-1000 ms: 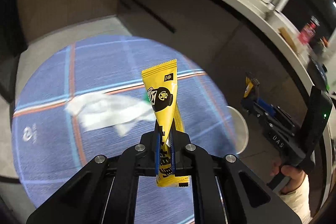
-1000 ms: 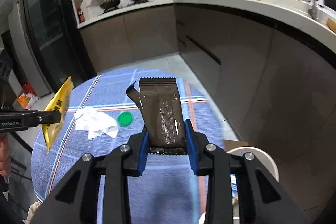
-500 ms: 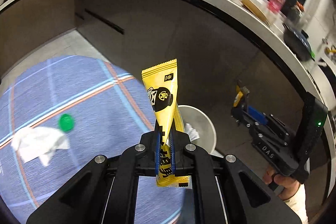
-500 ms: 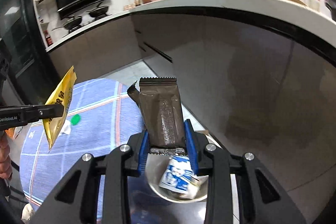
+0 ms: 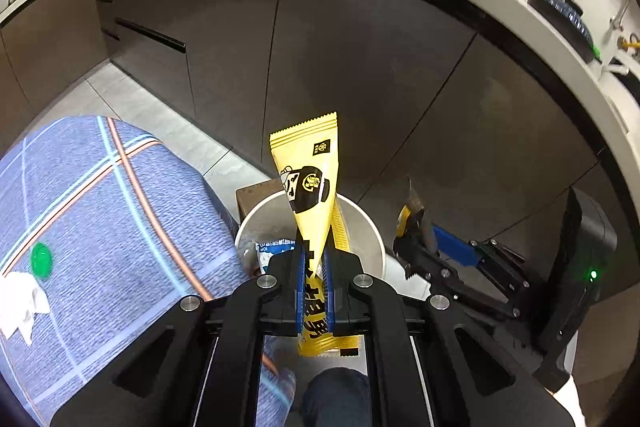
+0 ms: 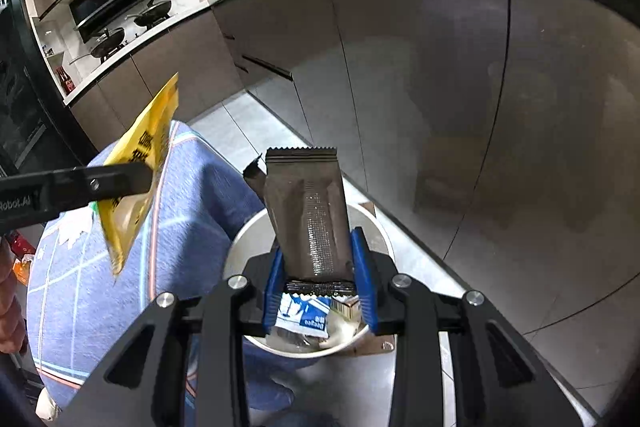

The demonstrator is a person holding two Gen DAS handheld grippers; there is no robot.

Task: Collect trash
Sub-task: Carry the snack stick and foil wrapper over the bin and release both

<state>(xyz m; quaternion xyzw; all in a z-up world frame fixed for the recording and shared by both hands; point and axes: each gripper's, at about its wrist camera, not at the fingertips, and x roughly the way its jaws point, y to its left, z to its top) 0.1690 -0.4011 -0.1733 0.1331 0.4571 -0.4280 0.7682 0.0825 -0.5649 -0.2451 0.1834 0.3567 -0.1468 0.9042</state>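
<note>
The task looks about half done. The white bin, in the lower middle of the right view, already holds some wrappers, among them a blue and white packet. A green cap and a white tissue lie on the blue cloth at the left edge of the left view. The left gripper is closed tight on a yellow packet, above the bin. The right gripper is clamped on a brown wrapper, right over the bin; neither is dropped yet.
</note>
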